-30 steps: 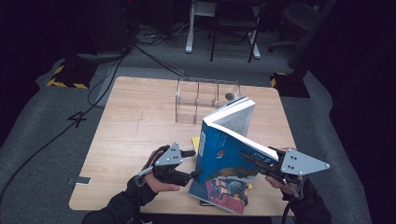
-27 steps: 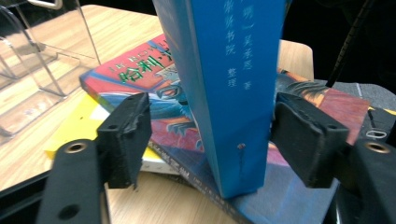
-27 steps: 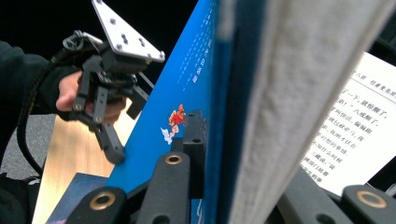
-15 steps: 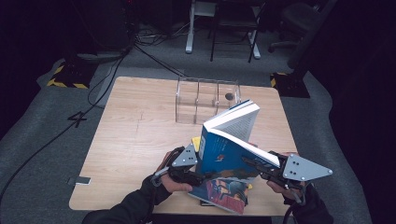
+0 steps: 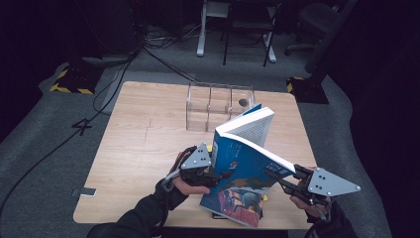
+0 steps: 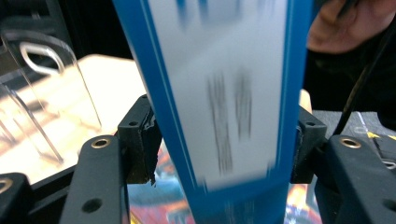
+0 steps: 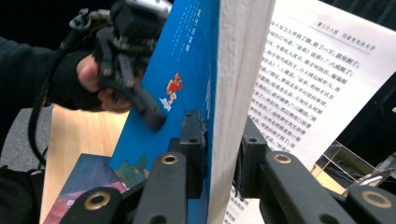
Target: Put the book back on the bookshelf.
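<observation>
The spine lettering of the blue book [image 6: 224, 93] was blurred, unreadable. The book was held tilted, its long axis rising toward the clear rack [image 5: 220, 101]. It was clamped by the right tool [image 7: 219, 154]; the left tool [image 6: 224, 144], just narrowing, was set astride its spine.

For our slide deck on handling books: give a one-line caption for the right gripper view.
Right tongs clamp the blue book's page block while the left tongs touch its cover.

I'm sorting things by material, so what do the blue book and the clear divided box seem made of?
Blue-covered paperback book: glossy card cover, by its sheen, and matte white printed paper pages. Clear divided box: looks like acrylic, see-through with bright edges; possibly glass.
</observation>
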